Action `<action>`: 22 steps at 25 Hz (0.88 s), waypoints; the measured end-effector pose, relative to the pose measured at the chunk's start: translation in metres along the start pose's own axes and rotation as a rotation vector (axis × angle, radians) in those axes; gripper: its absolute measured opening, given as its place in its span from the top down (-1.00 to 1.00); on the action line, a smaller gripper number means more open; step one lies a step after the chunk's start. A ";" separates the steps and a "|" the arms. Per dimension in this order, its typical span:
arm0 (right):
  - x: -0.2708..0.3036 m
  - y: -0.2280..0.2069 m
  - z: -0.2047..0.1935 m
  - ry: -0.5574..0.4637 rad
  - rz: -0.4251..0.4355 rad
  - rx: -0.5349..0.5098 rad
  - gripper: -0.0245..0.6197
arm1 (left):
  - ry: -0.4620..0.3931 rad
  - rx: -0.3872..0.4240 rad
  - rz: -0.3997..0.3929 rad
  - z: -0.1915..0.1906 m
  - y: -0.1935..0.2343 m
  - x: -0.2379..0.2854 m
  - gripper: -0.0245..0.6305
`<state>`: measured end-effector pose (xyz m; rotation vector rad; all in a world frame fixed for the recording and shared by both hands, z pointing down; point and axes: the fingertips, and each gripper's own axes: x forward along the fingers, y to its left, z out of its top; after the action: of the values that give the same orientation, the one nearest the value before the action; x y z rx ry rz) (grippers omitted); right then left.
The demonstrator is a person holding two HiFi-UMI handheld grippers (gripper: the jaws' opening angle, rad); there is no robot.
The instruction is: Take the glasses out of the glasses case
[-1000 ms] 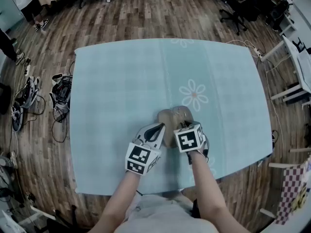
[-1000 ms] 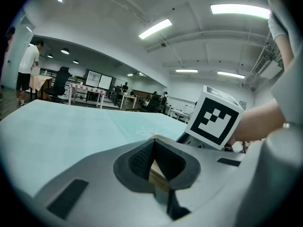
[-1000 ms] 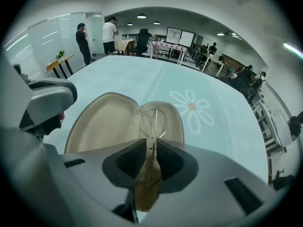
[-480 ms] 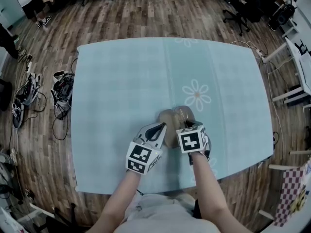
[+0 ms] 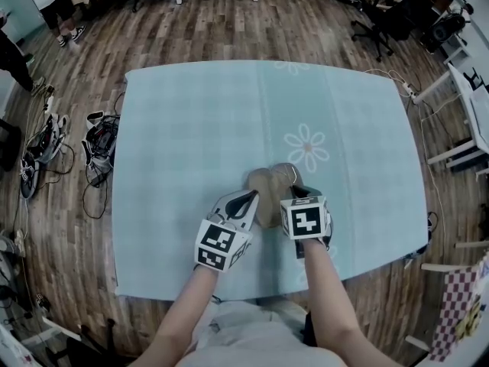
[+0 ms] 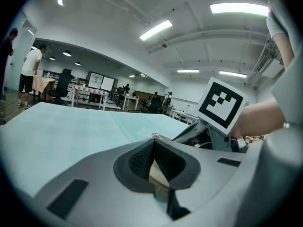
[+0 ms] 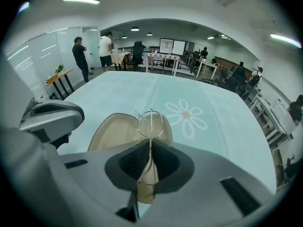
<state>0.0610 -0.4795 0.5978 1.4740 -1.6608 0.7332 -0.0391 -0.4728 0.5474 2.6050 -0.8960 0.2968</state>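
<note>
Open tan glasses case lies on the pale-blue, daisy-print table, near the person's edge. Left gripper sits low and nearly level, jaws narrow, pinched on the case's left half. Right gripper tilts steeply down over the case; its jaws have just been closing and now clamp the thin wire-rimmed glasses, which stand upright over the case's hollow

No legible text, label or number anywhere.
</note>
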 end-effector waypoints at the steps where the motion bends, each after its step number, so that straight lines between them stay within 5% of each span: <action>1: -0.003 -0.001 0.000 -0.008 0.009 0.007 0.84 | -0.001 -0.001 0.005 0.001 -0.001 0.000 0.90; 22: -0.070 0.003 0.009 -0.234 0.232 0.079 0.84 | -0.099 0.086 0.130 0.045 -0.042 -0.028 0.90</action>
<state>0.0579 -0.4491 0.5340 1.4828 -2.0272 0.7825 -0.0310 -0.4446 0.4866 2.6645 -1.1128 0.2477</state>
